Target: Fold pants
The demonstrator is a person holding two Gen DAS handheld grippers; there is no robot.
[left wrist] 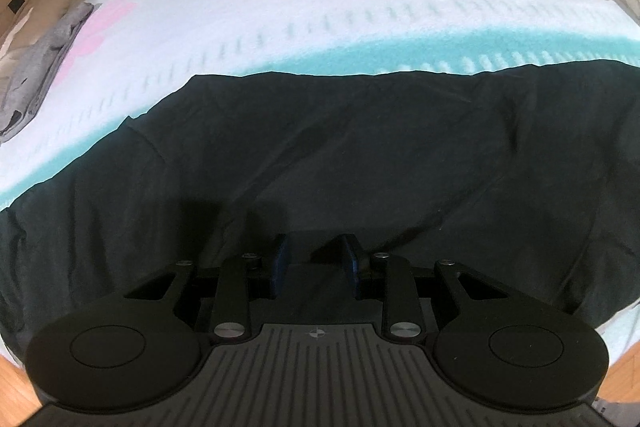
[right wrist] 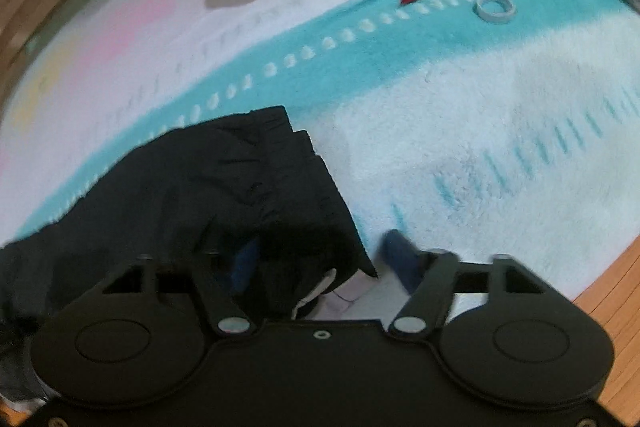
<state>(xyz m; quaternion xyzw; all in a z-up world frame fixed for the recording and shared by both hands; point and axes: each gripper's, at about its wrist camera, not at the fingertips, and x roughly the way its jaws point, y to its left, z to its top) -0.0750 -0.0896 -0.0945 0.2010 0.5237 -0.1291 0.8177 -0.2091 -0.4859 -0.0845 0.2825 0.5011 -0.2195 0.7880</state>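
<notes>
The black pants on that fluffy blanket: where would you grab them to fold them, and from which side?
Grip the black pants at the gathered waistband end, coming in from the bare blanket beside it. That edge lies stacked and free there, right by the open right gripper; the middle under the left gripper is flat cloth without an edge.

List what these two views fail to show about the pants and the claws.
- Left wrist view: the black pants run off the left and right edges, so their full shape is hidden.
- Left claw: dark cloth between its fingers; grip unclear.
- Right wrist view: motion blur; pants cover the right claw's left finger.
</notes>
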